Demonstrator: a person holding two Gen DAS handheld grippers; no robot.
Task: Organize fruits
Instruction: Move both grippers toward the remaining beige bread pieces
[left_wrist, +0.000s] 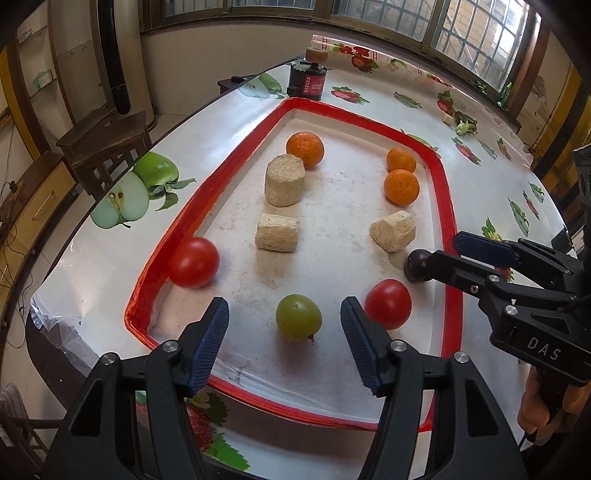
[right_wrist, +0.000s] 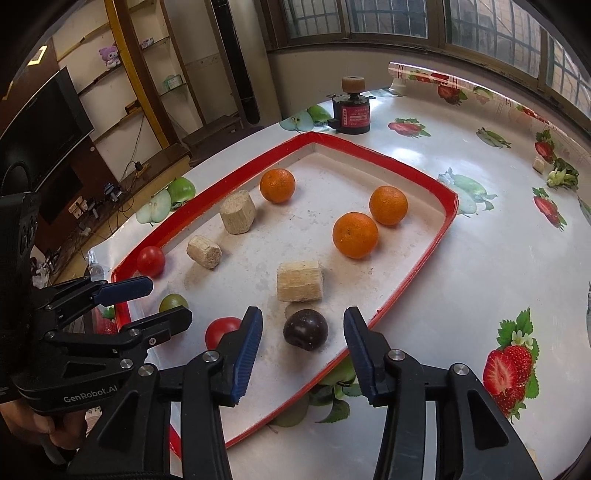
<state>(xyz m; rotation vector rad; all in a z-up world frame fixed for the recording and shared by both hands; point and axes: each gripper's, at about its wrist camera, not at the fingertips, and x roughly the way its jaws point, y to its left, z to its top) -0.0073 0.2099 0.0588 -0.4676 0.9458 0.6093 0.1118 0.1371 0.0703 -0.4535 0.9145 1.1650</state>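
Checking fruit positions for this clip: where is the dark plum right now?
The dark plum lies in the red-rimmed tray at its near right edge, between the open right gripper fingers, untouched, just before a pale cut chunk.

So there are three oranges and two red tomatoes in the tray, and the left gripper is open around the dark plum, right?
Not quite. The left gripper is open around the green fruit, as the left wrist view shows. The dark plum sits between the right gripper's fingers. Three oranges and two red tomatoes in the tray is correct.

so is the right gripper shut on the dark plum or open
Open: the right gripper has a visible gap on each side of the dark plum, which sits on the tray.
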